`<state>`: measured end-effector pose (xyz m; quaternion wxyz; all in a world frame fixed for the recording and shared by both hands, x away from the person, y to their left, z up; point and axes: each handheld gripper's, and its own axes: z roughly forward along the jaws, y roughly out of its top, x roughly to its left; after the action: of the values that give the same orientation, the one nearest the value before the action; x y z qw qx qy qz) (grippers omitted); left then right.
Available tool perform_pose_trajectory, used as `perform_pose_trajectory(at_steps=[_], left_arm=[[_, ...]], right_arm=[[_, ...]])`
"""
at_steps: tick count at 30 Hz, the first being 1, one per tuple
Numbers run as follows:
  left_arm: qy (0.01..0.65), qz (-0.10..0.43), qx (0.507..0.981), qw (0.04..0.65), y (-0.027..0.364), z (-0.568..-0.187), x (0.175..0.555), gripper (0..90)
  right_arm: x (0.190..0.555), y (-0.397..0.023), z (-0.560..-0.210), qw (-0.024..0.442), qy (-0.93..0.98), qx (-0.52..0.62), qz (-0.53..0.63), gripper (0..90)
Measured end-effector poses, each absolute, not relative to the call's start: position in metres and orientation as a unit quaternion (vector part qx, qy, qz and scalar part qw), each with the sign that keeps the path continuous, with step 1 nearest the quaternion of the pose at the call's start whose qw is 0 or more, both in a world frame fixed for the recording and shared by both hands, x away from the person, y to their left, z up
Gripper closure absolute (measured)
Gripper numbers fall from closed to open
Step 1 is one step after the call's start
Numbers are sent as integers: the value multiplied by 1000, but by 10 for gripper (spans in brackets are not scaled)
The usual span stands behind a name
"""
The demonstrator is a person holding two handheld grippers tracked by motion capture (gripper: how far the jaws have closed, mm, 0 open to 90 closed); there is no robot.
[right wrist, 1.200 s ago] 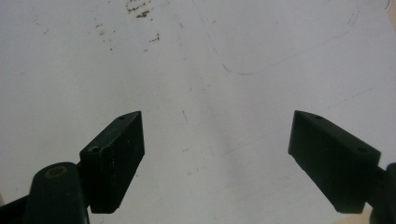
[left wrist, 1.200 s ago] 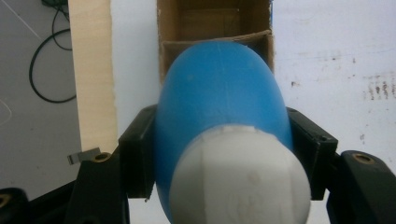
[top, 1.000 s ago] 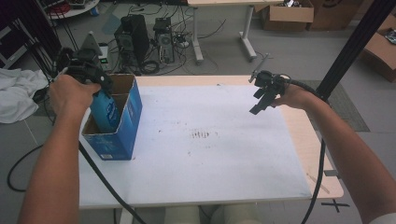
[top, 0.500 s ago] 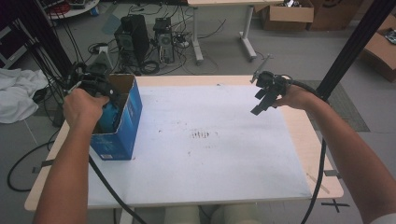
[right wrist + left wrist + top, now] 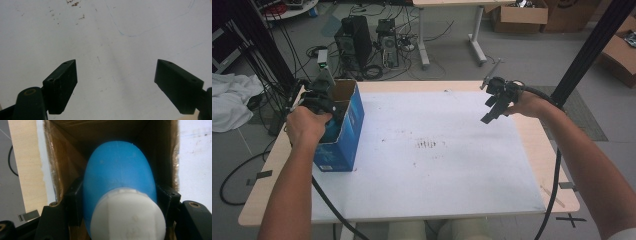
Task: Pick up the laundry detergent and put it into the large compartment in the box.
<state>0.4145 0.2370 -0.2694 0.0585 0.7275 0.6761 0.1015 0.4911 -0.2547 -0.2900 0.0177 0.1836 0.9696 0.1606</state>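
- Blue bottle point(image 5: 117, 172): clamped between left gripper point(image 5: 120, 202) fingers, inside the open blue box point(image 5: 347, 127).
- Right gripper point(image 5: 116, 85): fingers wide apart, empty, above the desk point(image 5: 437, 190).

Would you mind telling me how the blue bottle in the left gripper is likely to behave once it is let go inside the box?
The blue bottle looks smooth and rounded, so it may slip or roll if laid down. The blue box has close cardboard walls that would probably stop it tipping far. It seems rigid plastic, keeping its shape under the left gripper.

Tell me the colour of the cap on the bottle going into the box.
White, on a blue bottle; the cap shows best in the left gripper view.
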Motion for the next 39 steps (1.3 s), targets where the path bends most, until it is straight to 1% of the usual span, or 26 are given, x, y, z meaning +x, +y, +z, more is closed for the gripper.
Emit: perform_pose_trajectory(at_steps=[5, 24, 32, 39], left_arm=[[676, 96, 729, 52, 239, -276, 415, 380], [685, 80, 721, 69, 250, -277, 416, 370], [687, 76, 719, 70, 249, -276, 417, 326], [690, 83, 715, 76, 249, -270, 415, 316]], right_arm=[[491, -254, -289, 17, 970, 182, 160, 186], [490, -248, -293, 15, 972, 178, 152, 188], [490, -249, -292, 15, 972, 178, 153, 188], [489, -250, -291, 16, 971, 179, 155, 187]])
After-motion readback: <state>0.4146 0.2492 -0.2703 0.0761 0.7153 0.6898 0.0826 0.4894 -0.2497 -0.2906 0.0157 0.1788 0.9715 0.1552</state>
